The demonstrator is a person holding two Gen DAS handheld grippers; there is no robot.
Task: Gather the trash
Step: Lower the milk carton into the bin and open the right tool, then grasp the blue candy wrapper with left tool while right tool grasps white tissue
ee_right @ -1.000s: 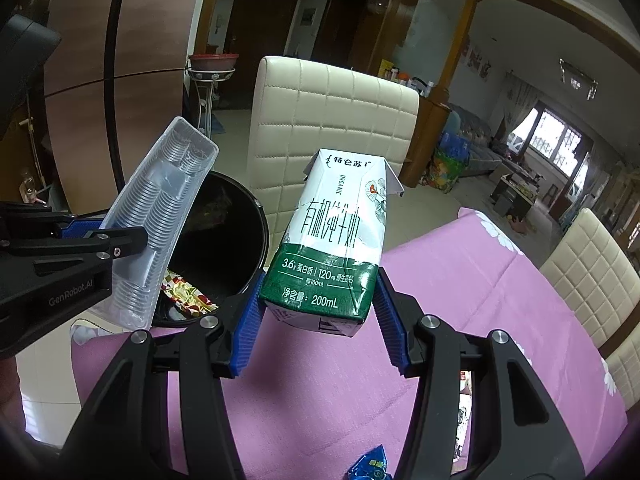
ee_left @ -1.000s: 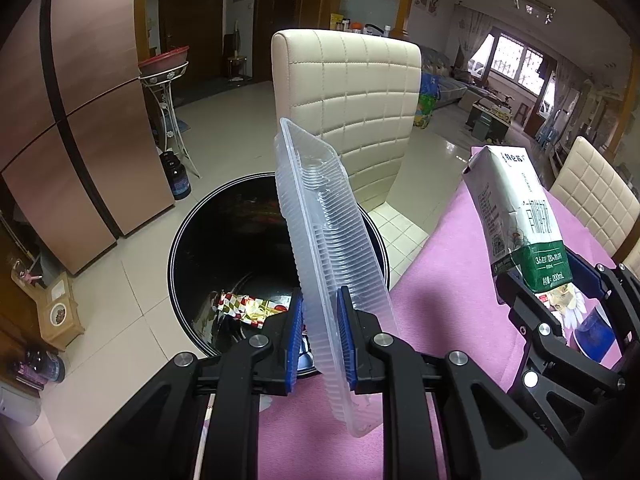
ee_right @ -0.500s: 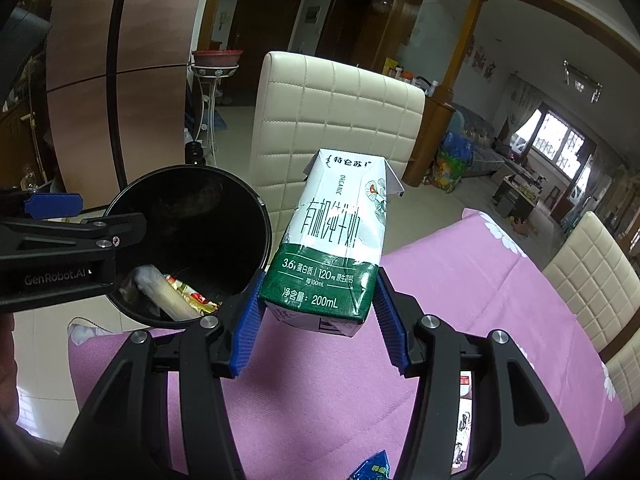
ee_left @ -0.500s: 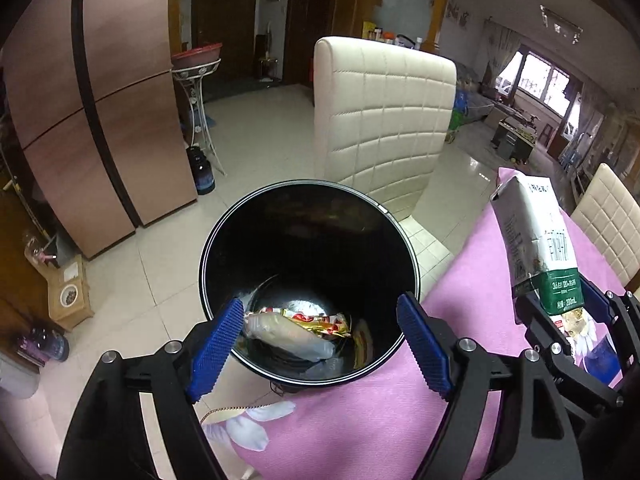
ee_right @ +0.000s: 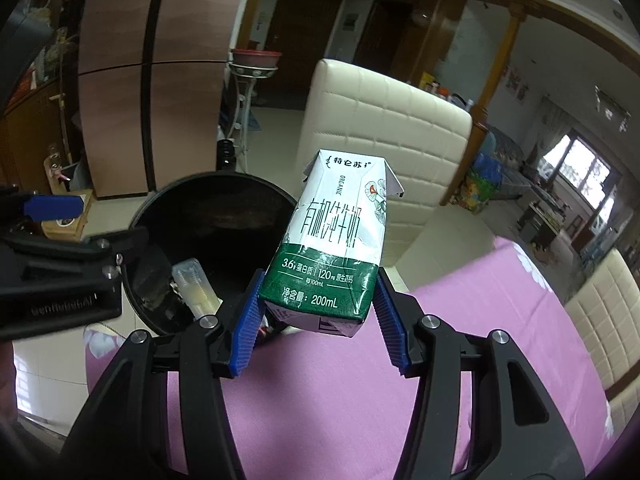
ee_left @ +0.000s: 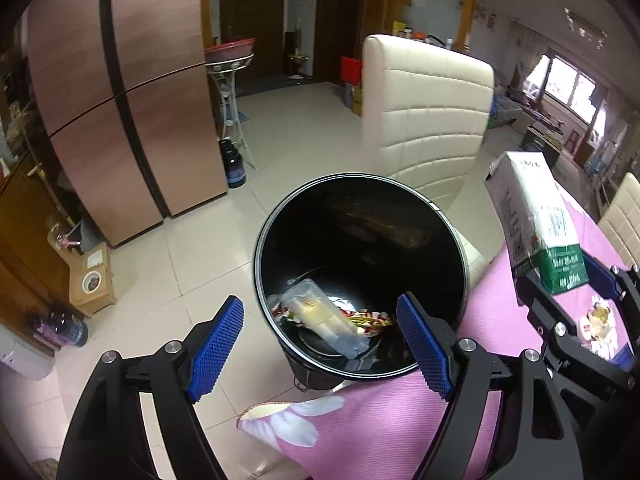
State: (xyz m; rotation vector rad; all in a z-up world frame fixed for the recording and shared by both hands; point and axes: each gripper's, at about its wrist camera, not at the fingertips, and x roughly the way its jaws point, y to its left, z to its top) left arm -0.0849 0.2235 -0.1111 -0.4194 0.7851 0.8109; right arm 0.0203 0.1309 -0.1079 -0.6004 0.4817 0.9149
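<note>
A black round trash bin (ee_left: 440,216) stands on the floor beside the table. Inside it lies a clear plastic tray (ee_left: 324,324) on colourful wrappers (ee_left: 368,316). My left gripper (ee_left: 320,344) is open and empty, held over the bin's near rim. My right gripper (ee_right: 316,320) is shut on a white and green 200 mL milk carton (ee_right: 336,240), upright above the table edge, right of the bin (ee_right: 224,200). The carton also shows in the left wrist view (ee_left: 536,236).
The table has a pink flowered cloth (ee_right: 440,360). A cream padded chair (ee_left: 428,120) stands behind the bin. A brown cabinet (ee_left: 120,100) and a metal stand with a red basin (ee_left: 232,60) are at the left. Small wrappers (ee_left: 600,320) lie on the cloth by my right gripper.
My left gripper opened and let go of the clear plastic tray, which dropped into the bin. My right gripper kept hold of the carton and moved slightly toward the bin.
</note>
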